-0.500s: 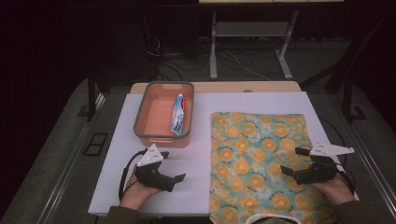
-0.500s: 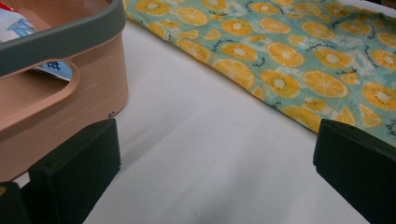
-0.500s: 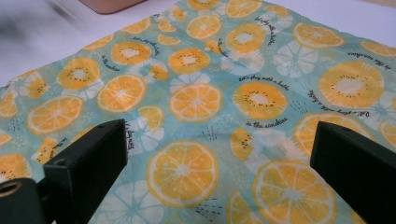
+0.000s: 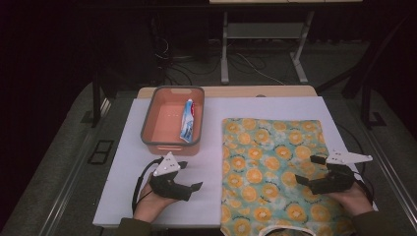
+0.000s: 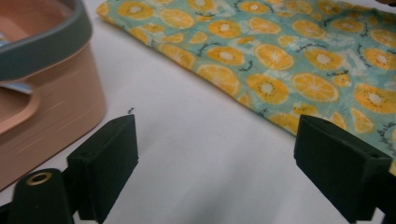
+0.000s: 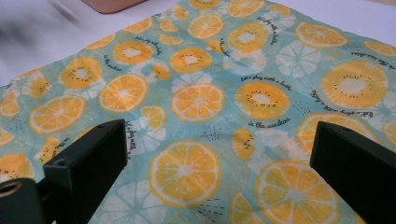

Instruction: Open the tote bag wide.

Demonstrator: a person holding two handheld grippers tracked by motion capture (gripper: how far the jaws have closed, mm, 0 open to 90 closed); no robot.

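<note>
Both grippers' jaws stand open and empty; the orange-print cloth (image 4: 273, 172) runs off the table's (image 4: 123, 196) near edge.

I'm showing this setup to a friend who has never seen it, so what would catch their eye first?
First, the bright orange-slice cloth, spread flat over the right half of the white table. Next, the salmon-pink bin at the back left, with a toothpaste tube lying inside. In front, the left tool sits open over bare table, and the right tool sits open over the cloth.
</note>
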